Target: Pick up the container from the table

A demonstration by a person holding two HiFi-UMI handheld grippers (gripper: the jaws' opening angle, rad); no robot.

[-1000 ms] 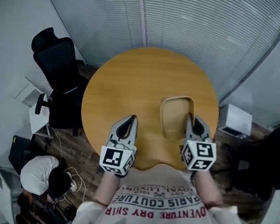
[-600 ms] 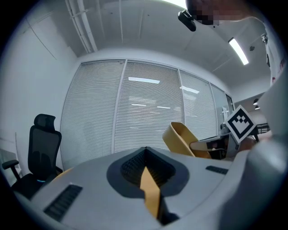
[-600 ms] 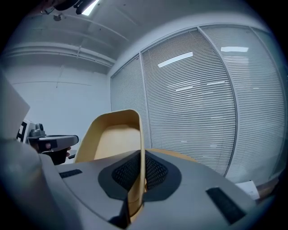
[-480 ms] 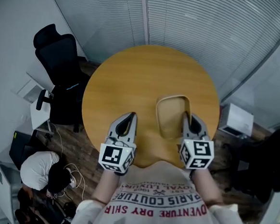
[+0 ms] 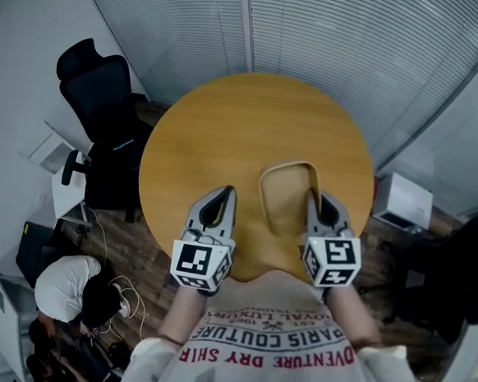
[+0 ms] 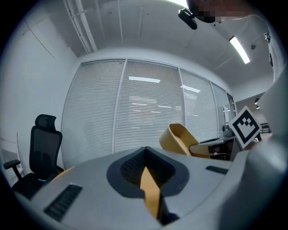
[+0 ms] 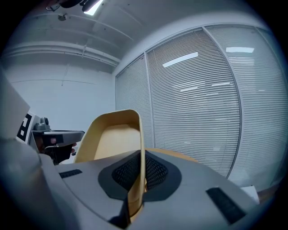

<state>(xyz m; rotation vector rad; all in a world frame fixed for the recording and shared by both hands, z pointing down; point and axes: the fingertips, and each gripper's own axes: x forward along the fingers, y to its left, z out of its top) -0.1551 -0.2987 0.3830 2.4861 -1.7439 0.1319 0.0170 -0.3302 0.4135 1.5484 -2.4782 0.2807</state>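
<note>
The right gripper clamped the container's right rim near the table's near edge; the left gripper was closed, empty.

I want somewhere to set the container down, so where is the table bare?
The far half of the table, toward the blinds, is bare, as is its left side near the black chair. The near edge is crowded: the right claw grips the container, with the left claw beside it.
</note>
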